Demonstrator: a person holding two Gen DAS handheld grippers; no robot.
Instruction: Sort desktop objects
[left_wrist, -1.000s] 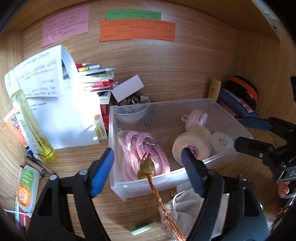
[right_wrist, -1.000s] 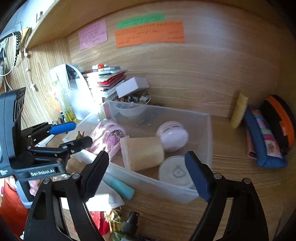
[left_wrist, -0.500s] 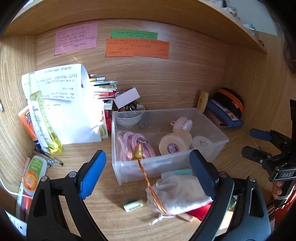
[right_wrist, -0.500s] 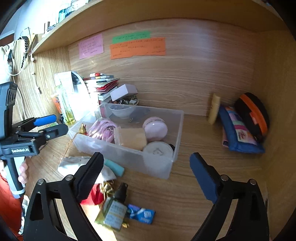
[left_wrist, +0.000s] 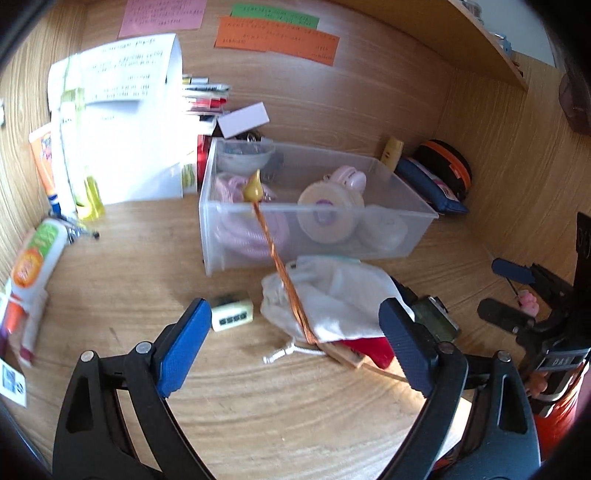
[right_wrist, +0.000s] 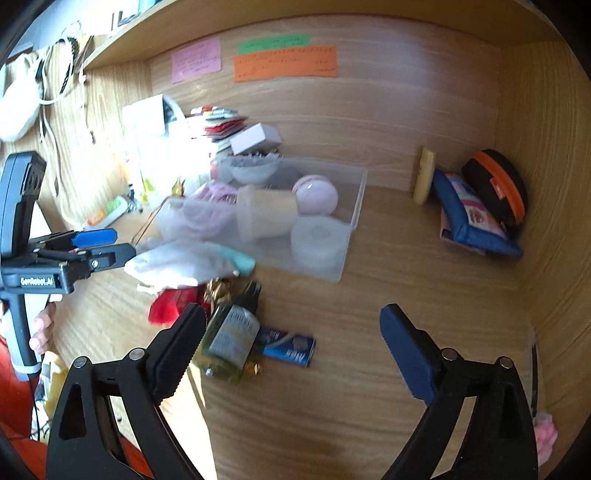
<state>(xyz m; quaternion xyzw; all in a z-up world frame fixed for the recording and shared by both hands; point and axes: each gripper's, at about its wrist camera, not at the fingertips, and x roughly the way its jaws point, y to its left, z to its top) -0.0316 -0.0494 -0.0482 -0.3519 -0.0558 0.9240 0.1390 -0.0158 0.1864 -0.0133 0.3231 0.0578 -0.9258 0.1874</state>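
Observation:
A clear plastic bin (left_wrist: 391, 173) (right_wrist: 354, 206) on the wooden desk holds a pink rope, a cream tape roll (left_wrist: 328, 210), a pink round case (right_wrist: 316, 194) and a small bowl. A gold gourd charm (left_wrist: 253, 190) on a copper cord rests on the bin's front rim. In front of the bin lie a white cloth pouch (left_wrist: 343, 299) (right_wrist: 177, 262), a small eraser (left_wrist: 232, 314), a red item, a glass bottle (right_wrist: 232, 336) and a blue packet (right_wrist: 291, 347). My left gripper (left_wrist: 291, 347) is open and empty above the pouch. My right gripper (right_wrist: 291, 350) is open and empty above the bottle and packet.
Papers and tubes (left_wrist: 74, 147) stand at the back left. Books and a white box (left_wrist: 243, 118) sit behind the bin. A blue pencil case (right_wrist: 472, 221) and an orange-black pouch (right_wrist: 498, 184) lie in the back right corner. Wooden walls close the back and sides.
Both grippers have drawn back from the bin toward the desk's front. The loose items in front of the bin now show in both views. Both stayed open.

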